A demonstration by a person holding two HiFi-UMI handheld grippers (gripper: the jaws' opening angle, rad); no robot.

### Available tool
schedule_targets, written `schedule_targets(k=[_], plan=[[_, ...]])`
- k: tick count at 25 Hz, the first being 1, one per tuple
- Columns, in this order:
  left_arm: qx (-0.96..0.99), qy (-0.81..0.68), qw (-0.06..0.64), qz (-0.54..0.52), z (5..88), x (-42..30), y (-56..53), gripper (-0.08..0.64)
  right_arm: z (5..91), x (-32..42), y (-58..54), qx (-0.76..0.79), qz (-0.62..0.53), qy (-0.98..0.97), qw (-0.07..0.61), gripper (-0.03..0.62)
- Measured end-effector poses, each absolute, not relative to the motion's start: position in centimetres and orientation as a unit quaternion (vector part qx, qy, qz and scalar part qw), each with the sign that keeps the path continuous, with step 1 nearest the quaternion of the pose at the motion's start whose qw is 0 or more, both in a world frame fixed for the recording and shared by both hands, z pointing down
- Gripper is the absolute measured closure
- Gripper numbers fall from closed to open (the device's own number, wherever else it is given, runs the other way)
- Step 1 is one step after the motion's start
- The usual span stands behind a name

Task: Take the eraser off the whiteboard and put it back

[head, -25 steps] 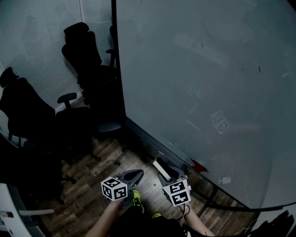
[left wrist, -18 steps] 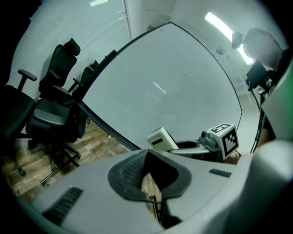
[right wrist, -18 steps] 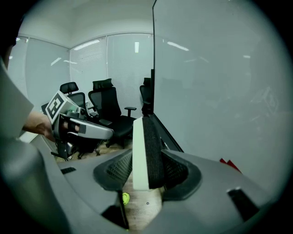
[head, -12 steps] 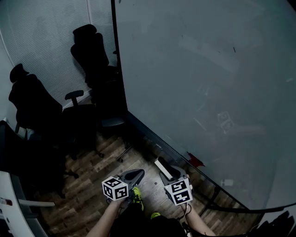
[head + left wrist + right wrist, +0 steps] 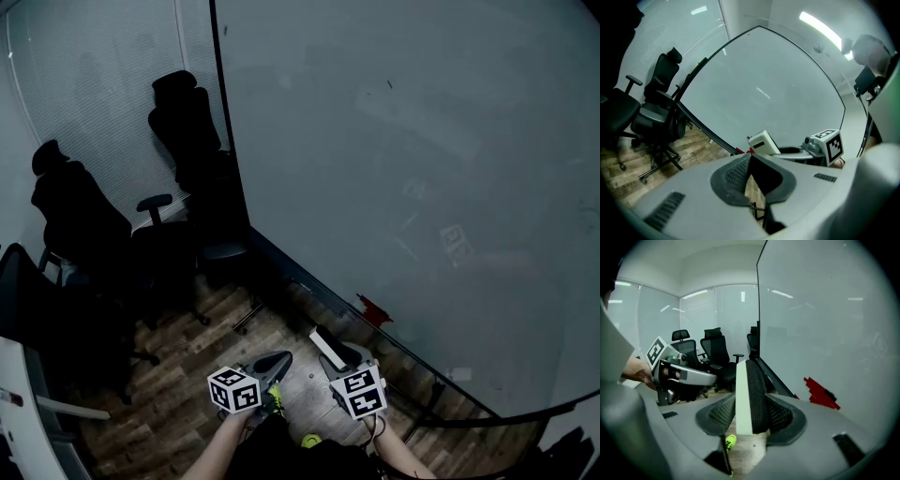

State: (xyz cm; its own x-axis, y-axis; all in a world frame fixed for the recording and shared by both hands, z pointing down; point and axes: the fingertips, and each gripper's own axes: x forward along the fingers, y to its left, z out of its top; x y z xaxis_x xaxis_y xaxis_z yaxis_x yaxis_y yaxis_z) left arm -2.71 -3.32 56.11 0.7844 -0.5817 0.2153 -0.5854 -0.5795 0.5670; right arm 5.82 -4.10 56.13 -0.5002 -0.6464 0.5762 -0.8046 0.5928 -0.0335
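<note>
Right gripper [image 5: 750, 414] clamps the white-backed, black-felt block eraser [image 5: 749, 380] across its faces. It looks light, stiff-backed, soft-felted. Left gripper [image 5: 749, 161] jaws together, empty.

The left tool [image 5: 750, 158] has its jaw tips together with nothing between them and is aimed at the whiteboard [image 5: 764, 84]. Just beyond, the right tool [image 5: 782, 150] grips a white eraser [image 5: 763, 141]. Black office chairs [image 5: 658, 112] stand at the left on the wooden floor [image 5: 623, 171].
</note>
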Motion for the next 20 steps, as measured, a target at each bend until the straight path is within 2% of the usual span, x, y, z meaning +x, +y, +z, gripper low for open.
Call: schedule_targets(k=[20], plan=[[0.889,-0.346,0.3,0.0,54.3,-1.1,3.6,0.552,54.4,6.4,1.0,0.406,0.133,-0.872,0.239,0.394]])
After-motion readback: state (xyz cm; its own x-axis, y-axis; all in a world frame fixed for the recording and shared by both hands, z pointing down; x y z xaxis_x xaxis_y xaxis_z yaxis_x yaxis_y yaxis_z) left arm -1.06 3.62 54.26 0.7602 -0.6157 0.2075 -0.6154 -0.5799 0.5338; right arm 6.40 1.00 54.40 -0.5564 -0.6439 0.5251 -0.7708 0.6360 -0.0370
